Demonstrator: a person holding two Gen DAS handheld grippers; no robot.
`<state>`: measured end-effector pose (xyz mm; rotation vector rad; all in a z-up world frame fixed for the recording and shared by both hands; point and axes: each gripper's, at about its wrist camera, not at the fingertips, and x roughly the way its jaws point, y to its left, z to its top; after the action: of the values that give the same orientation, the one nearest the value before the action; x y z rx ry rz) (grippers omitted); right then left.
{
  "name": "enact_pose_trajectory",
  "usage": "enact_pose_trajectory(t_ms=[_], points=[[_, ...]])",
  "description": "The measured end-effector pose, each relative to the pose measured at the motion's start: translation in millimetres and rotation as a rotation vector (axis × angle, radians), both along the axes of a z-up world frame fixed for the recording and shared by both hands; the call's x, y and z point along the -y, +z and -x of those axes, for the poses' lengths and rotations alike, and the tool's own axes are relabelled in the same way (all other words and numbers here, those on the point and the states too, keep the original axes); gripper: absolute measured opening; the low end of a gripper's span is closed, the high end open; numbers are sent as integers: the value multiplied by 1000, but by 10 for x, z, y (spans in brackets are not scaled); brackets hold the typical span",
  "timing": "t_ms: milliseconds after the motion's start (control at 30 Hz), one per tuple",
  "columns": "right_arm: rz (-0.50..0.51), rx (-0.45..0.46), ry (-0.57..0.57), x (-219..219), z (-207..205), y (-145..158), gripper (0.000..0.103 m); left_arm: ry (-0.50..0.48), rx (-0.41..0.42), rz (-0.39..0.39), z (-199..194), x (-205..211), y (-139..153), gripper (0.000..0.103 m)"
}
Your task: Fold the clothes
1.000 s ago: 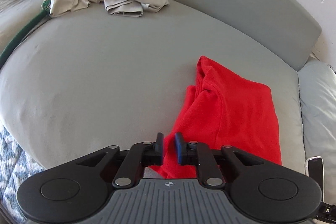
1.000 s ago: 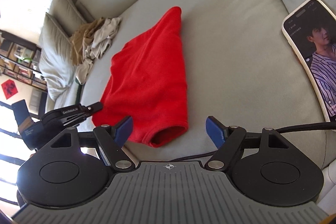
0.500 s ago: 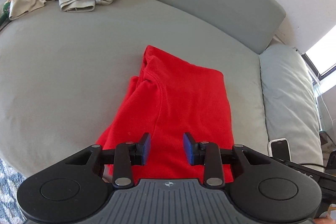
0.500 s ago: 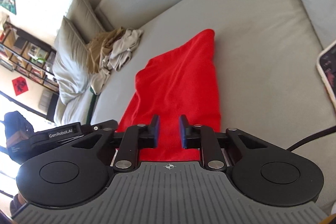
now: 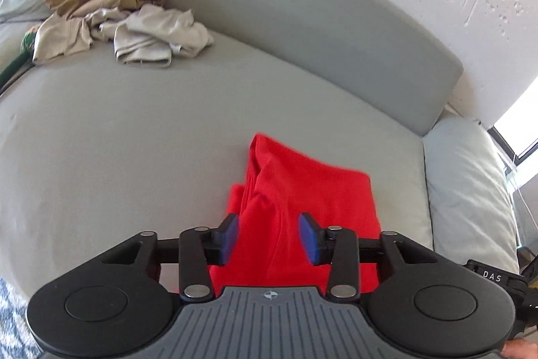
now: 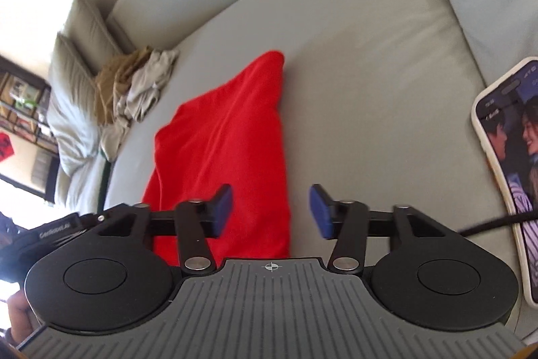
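Our left gripper (image 5: 268,236) has its jaws opening, blue pads (image 5: 311,238) apart w/ nothing pinched; the red garment (image 5: 302,207) lies under and beyond them. Right gripper (image 6: 270,211) too: jaws opening, nothing clamped, its left pad over the red cloth's near right edge, its right pad over bare cushion.

We count 1 red garment, folded, flat on the grey sofa seat (image 5: 134,140), near its front edge. 1 loose heap of tan and beige clothes (image 5: 127,19) sits well apart at the far end by 2 pillows (image 6: 77,56). 1 phone (image 6: 504,164) lies right of the garment, w/ wide bare seat between. Lots of open cushion left of the red cloth.
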<state>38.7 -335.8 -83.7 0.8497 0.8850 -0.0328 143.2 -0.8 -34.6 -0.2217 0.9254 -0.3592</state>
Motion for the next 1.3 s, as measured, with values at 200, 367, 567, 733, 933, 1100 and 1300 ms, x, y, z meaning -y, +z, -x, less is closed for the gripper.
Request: enact_pose_trajectory(t_ms=[200, 367, 567, 733, 933, 1100, 1300], points=[[-178, 14, -142, 376, -417, -321, 55, 59, -171, 57, -911, 149, -233, 45], [-238, 33, -152, 478, -785, -544, 51, 56, -234, 71, -1376, 306, -537, 45], [-320, 78, -105, 479, -1240, -710, 49, -4, -249, 97, -1615, 396, -815, 37], [-188, 73, -11, 282, -1519, -694, 9, -35, -155, 85, -1607, 460, -866, 6], [-104, 73, -53, 239, -1517, -767, 7, 16, -150, 28, -1596, 474, -934, 29], [-63, 31, -48, 347, -1308, -456, 47, 53, -80, -12, -1406, 274, -385, 39], [-40, 73, -37, 329, -617, 53, 58, -64, -97, 53, -715, 188, 150, 40]])
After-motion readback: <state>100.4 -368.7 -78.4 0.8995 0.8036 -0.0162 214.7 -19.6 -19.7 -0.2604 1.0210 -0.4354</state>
